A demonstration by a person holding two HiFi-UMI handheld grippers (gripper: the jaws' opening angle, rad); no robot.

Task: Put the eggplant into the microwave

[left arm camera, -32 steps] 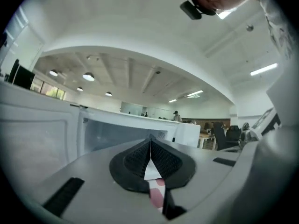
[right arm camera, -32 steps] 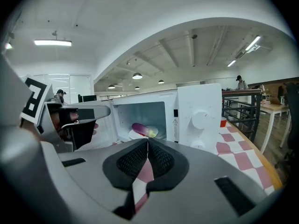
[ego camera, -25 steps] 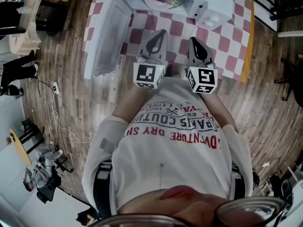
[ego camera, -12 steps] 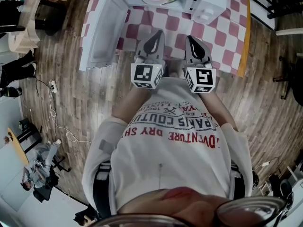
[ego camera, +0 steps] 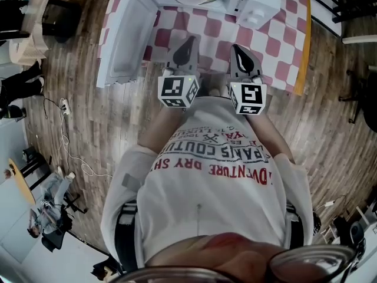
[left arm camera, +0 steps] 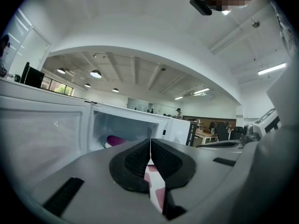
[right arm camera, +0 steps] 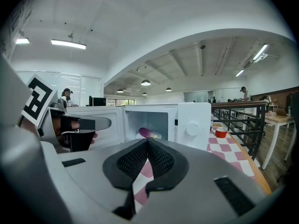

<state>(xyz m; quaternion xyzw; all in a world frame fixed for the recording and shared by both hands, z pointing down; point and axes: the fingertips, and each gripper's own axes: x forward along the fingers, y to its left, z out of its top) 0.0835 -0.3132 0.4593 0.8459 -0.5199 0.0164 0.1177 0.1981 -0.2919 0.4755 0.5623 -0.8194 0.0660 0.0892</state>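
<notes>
The eggplant lies inside the microwave at the counter's far edge. Keep your left gripper and right gripper, jaws clenched empty, clear of the open door.

Table: I note a yellow-orange edge along its right side in the head view, and the top is covered by a pink-and-white checkered cloth. The white microwave stands directly on the cloth at the far side, its door swung open to the left. A small red tub sits on the cloth near the microwave's right side (contents not readable from here). The table stands on a wood-plank floor.
</notes>
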